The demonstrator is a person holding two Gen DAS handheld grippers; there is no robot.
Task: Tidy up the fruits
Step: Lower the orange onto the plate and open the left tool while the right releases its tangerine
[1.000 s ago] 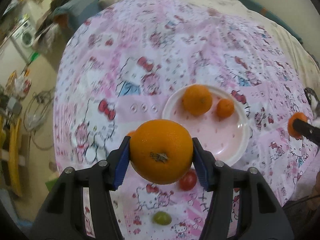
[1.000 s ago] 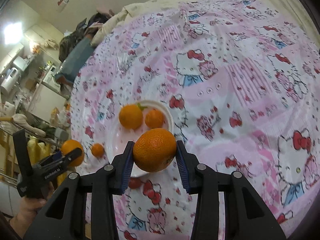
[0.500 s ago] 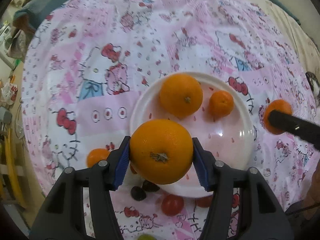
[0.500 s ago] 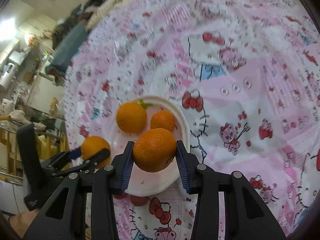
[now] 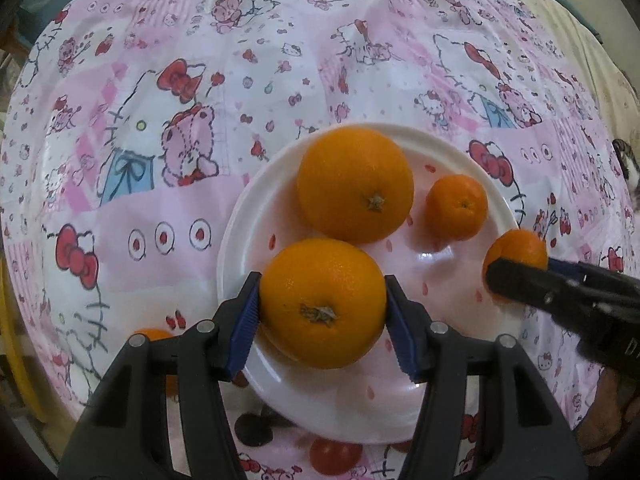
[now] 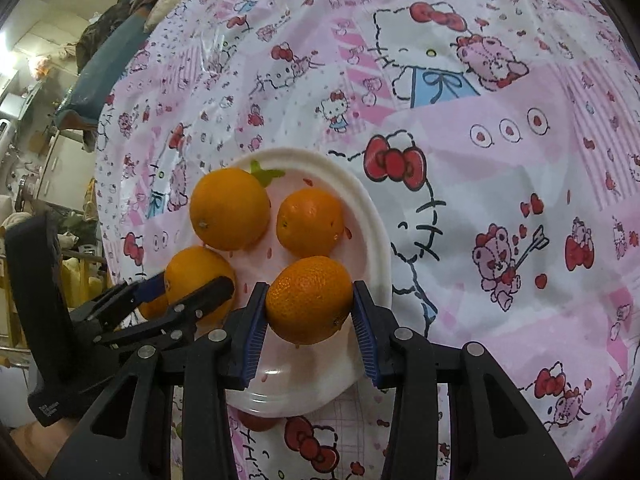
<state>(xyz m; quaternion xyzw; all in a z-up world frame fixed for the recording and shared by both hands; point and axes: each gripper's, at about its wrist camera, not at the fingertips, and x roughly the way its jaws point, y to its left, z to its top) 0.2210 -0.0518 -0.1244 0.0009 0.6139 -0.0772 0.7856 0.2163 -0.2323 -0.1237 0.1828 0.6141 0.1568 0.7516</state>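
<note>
Gripping a big orange (image 5: pixel 322 304) between their blue pads, the left tongs (image 5: pixel 322 312) are spread about as wide as the fruit and hold it over the near part of the white plate (image 5: pixel 248 216); whether it touches the plate I cannot tell. On the plate sit another large orange (image 5: pixel 355 184) and a small mandarin (image 5: pixel 457 207), apart from each other. At the plate's right rim the right tongs (image 5: pixel 516 264) come in from the side, closed on a smaller orange fruit (image 5: pixel 520 246). A red tomato (image 5: pixel 335 456) and a dark fruit (image 5: pixel 254 428) lie on the pink cartoon cloth (image 5: pixel 160 100) just beside the near rim. From the right wrist, the right tongs (image 6: pixel 309 308) pinch that mandarin-sized orange (image 6: pixel 309 300) over the plate's (image 6: pixel 376 232) near right side, jaws parted only to its width. Behind it on the plate are the large orange (image 6: pixel 229 208) and the small mandarin (image 6: pixel 310 222). To the left, the left tongs (image 6: pixel 188 288) hold their orange (image 6: pixel 196 272) at the plate's left edge.
</note>
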